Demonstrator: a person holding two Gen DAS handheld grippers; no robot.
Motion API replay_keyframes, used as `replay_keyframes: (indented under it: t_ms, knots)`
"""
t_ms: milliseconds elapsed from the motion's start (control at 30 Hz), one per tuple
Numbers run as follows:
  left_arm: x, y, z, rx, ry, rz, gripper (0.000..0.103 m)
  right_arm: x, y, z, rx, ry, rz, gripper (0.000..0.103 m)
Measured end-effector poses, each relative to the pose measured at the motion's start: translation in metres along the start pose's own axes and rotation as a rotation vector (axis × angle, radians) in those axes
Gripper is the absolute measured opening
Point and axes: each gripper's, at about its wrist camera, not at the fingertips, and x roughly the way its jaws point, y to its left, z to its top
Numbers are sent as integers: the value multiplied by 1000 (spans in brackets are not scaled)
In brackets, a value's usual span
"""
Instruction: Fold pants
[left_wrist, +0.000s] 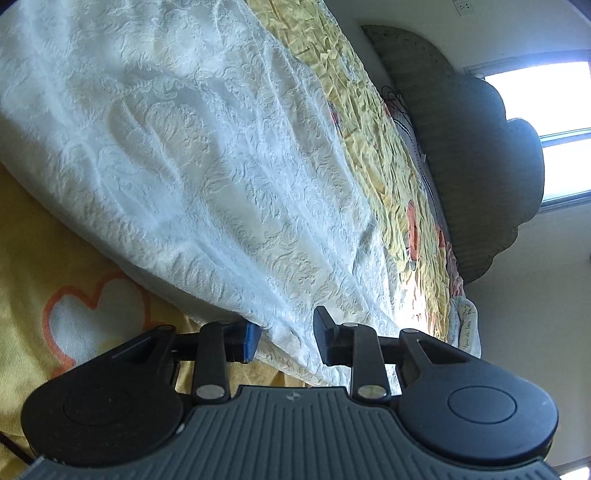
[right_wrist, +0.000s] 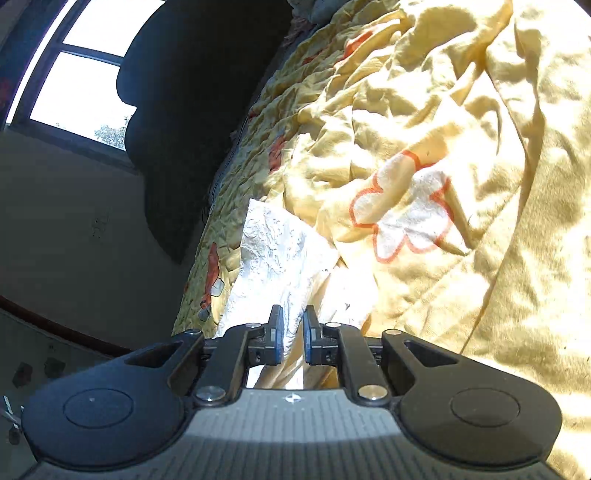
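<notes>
At the bottom of the left wrist view, the left gripper (left_wrist: 284, 341) shows a grey ribbed body with a small diamond-shaped logo, no readable name, and two round black discs at its sides. Its jaws stand apart, blue pads facing each other, with the near edge of the pants (left_wrist: 192, 147) lying in the gap; the pads do not press on the cloth. The pants are white, with a raised embossed floral weave, and stretch from 6 o'clock up toward 11 o'clock as a long, fairly flat band. Under them lies a yellow bedsheet (left_wrist: 33, 258), soft cotton printed with white flowers outlined in orange, smooth at 8 o'clock and heavily crinkled toward 1 o'clock. At 4 o'clock a pale cloth carries small handwriting too fine to read. Beyond, at 2 o'clock, stands a dark scalloped headboard (left_wrist: 480, 155), and a bright window (left_wrist: 546, 92) at 3 o'clock.

Low in the right wrist view, the right gripper (right_wrist: 292, 334) has the same ribbed body and logo. Its jaws are nearly together, leaving a narrow slit; white cloth shows behind it, but whether it is pinched cannot be told. The pants' sunlit end (right_wrist: 273, 251) reaches toward 12 o'clock, the rumpled sheet fills 1 to 4 o'clock, and headboard and window sit at 10 to 11 o'clock.
</notes>
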Motion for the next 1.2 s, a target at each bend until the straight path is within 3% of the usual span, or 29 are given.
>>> replay_keyframes:
  t_ms: [67,100,167,200,233,267,400,467,567,667,800,900,933,1033,1200]
  knots:
    - [-4,-1,-2,8,-17,14,39,7,0,0,37,18,41,46]
    - [-5,-2,-2,12,-27,23,39,11,3,1,34,21,47,52]
    - [-7,-5,0,52,-65,47,33,18,10,4,22,-3,48,56]
    - [-8,-8,0,103,-99,94,6,19,13,5,10,-28,51,51]
    - [-9,-10,1,141,-124,119,6,21,17,6,-7,-40,48,17]
    - [-11,-12,3,152,-136,120,6,22,22,8,-32,-42,43,4]
    - [-33,-20,3,201,-171,79,6,15,42,7,-103,-43,26,4]
    - [-31,-17,5,209,-132,89,6,14,39,5,-125,-24,3,5]
    - [-12,-5,2,183,-54,141,6,17,5,1,-84,5,-44,5]
    - [-15,-4,-3,219,-62,121,21,10,-5,0,-24,-7,-14,7]
    - [-38,-1,-9,236,-58,82,45,-11,2,1,-70,-34,-79,10]
    - [-60,6,-17,238,-77,99,61,-29,3,2,-108,-27,-155,38]
    - [-65,10,-18,222,-82,107,62,-28,2,1,-112,-9,-168,52]
    - [-72,24,-15,147,-91,104,62,-27,4,1,-115,9,-137,63]
    - [-78,41,-7,-18,-162,79,62,13,13,5,-70,39,-69,66]
